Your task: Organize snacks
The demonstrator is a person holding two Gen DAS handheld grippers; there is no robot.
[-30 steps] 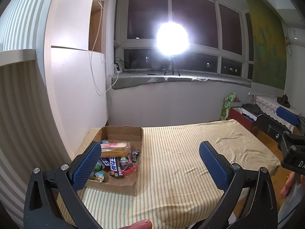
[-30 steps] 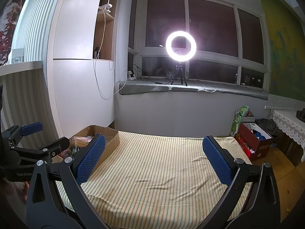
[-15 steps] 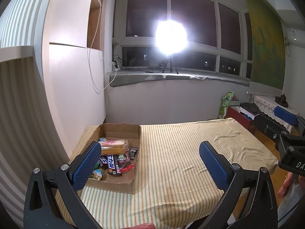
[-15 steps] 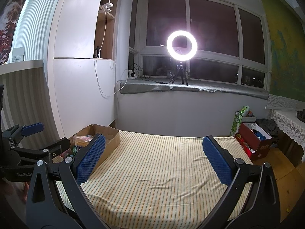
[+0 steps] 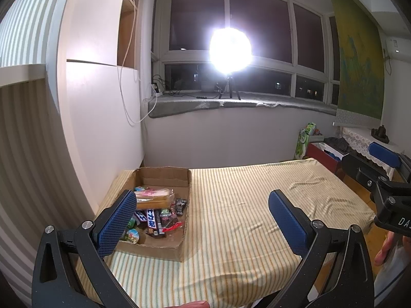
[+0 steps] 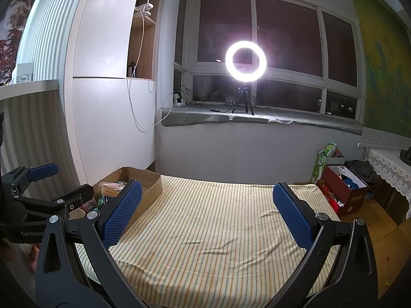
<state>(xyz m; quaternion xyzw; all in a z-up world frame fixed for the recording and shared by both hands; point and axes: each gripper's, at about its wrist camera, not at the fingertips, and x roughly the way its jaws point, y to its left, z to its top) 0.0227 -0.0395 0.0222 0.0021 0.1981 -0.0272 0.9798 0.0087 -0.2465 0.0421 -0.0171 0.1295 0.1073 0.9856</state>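
Both claws gape wide w/ nothing between the pads – left claw point(image 5: 203, 220) hangs near the cardboard box point(image 5: 164, 177), right claw point(image 6: 205, 215) over bare striped bed point(image 6: 218, 243). All the snacks point(image 5: 156, 213) in view lie piled in that box at the bed's far-left corner, none seen on the cover. That fits a finished tidy or a pile yet to be sorted, so no move is settled. Any grip: one wrapper at a time, pads flat, squeeze lightly – the bread pack point(image 5: 154, 196) crushes easily.
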